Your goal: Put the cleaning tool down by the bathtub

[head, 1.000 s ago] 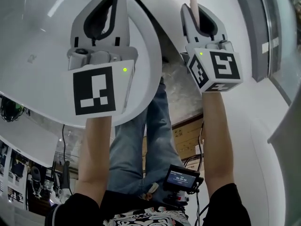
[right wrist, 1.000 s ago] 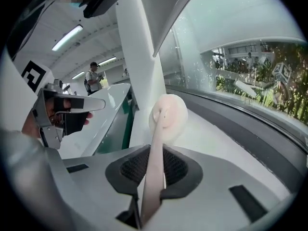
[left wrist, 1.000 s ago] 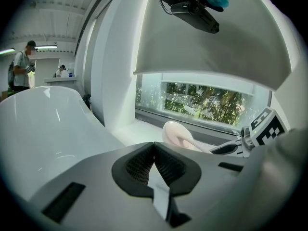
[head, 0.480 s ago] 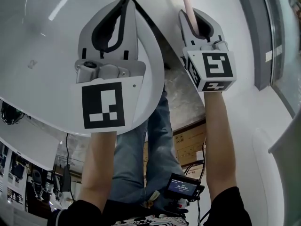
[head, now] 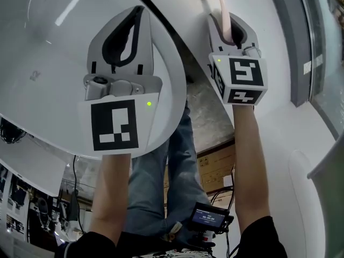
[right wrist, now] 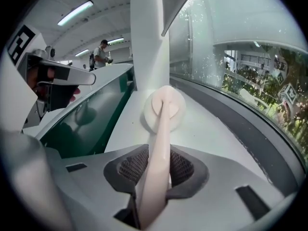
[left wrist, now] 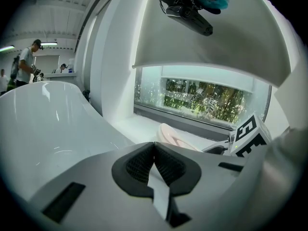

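At the far left the bathtub (head: 43, 47) fills the head view: glossy white, smoothly curved, with light streaks on its surface and a small grey mark too faint to read. Over its rim hangs the left gripper (head: 138, 12), a matte grey-white plastic shell. Its jaws are closed tip to tip on nothing, and the left gripper view (left wrist: 154, 148) shows the dark ribbed pads (left wrist: 137, 165) meeting in a point, with a white strip lying below them. Its marker cube (head: 113, 125) bears a black-and-white block pattern with a small green light beside it.

Below, between the forearms, are blue denim jeans (head: 156, 171), brown cardboard boxes (head: 212, 163) with print too small to read, and a black device (head: 207, 217) at the waist whose lit screen is not legible.

To the right, the right gripper (head: 227, 20) is clamped on the cleaning tool (right wrist: 159, 167) — a pale pink, smooth, slightly flattened handle that runs out from between the ribbed pads to a round, off-white disc head. The head sits low over a flat white ledge (right wrist: 207, 129) just beside the bathtub; whether it touches cannot be told. The left gripper view shows the same head (left wrist: 171, 134) lying near that ledge.

Furthest right, the curved window (right wrist: 231, 57) is speckled with fine droplets, with greenery behind the glass.
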